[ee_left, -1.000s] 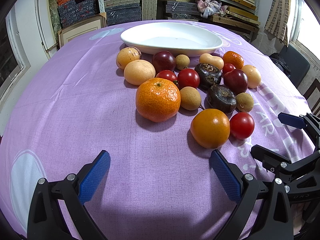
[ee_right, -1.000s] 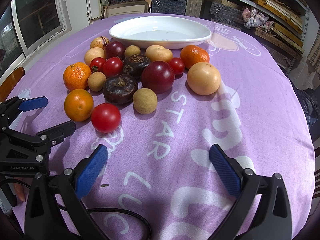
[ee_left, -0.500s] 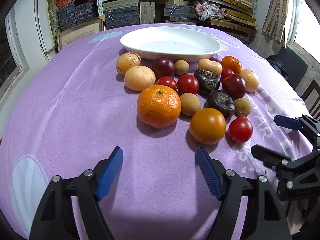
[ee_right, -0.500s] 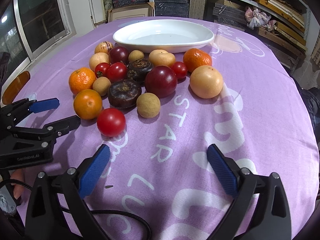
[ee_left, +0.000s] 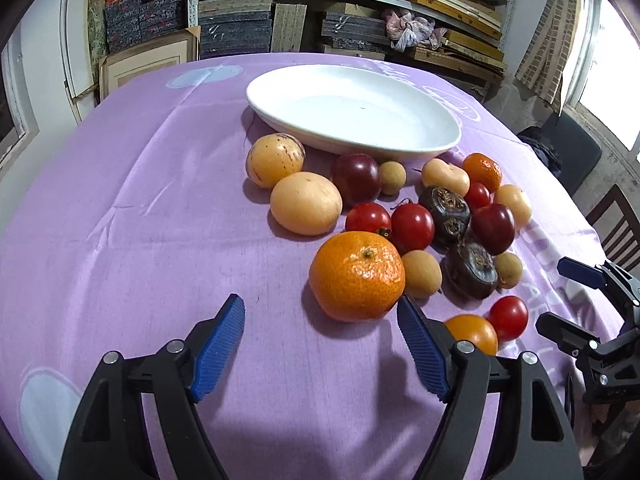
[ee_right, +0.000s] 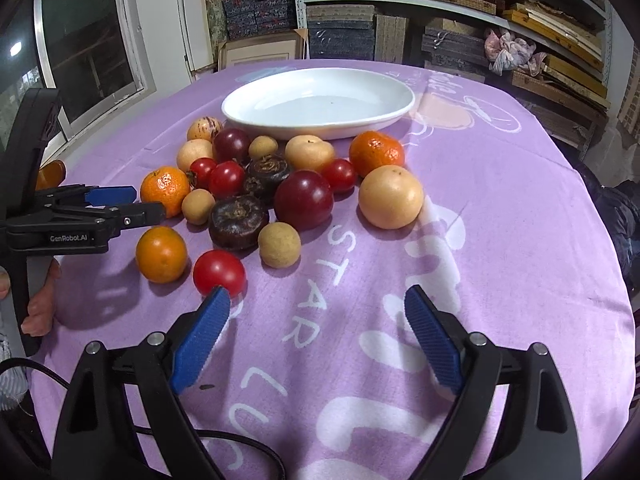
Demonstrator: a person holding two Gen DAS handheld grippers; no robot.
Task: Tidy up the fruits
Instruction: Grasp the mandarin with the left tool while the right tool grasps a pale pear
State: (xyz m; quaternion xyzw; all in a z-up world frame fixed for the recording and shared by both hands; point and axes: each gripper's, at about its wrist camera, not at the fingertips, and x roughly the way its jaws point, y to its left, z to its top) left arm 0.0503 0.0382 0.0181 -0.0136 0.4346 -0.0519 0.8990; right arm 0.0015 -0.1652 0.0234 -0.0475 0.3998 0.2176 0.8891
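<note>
The left gripper (ee_left: 320, 344), jaws opening and empty, sits just below-left of the big mandarin (ee_left: 357, 276), nearer than the right gripper (ee_right: 316, 332), closing, also empty.

Fruits (ee_right: 303, 199) before dish (ee_right: 248, 114) on table (ee_right: 520, 208)
</note>
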